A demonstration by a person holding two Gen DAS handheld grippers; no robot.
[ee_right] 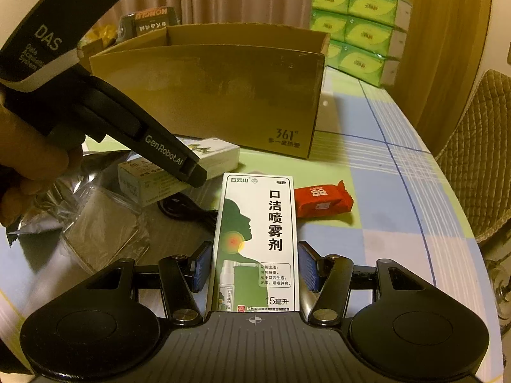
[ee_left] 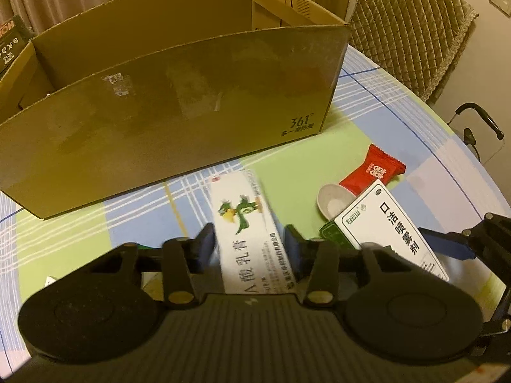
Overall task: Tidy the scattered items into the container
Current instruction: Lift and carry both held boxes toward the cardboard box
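In the left wrist view, the left gripper (ee_left: 250,239) has its blue fingers (ee_left: 206,239) on either side of a long white ointment box (ee_left: 247,233) printed with a green bird; the left pad meets the box's edge and the right one sits just beside the other edge, so the grip looks closed on it, though blur hides whether both pads press. The open cardboard container (ee_left: 179,111) stands on the checked surface (ee_left: 399,121) just beyond the box. To the right lie a white spoon (ee_left: 330,202), a red candy wrapper (ee_left: 377,170) and a white-and-green spray box (ee_left: 392,236), with the tip of the right gripper (ee_left: 447,242) beside it. In the right wrist view, the right gripper (ee_right: 255,261) straddles that spray box (ee_right: 258,242), its fingers (ee_right: 308,266) flanking the long sides with thin gaps, not clearly squeezing. The red candy wrapper (ee_right: 322,201) lies just right of the box. On the left, a hand (ee_right: 35,162) holds the left gripper (ee_right: 191,172), angled down onto the ointment box (ee_right: 179,172), which rests on the surface in front of the container (ee_right: 217,95). Silver foil packets (ee_right: 102,226) lie lower left, and green tissue packs (ee_right: 361,32) are stacked behind the container.
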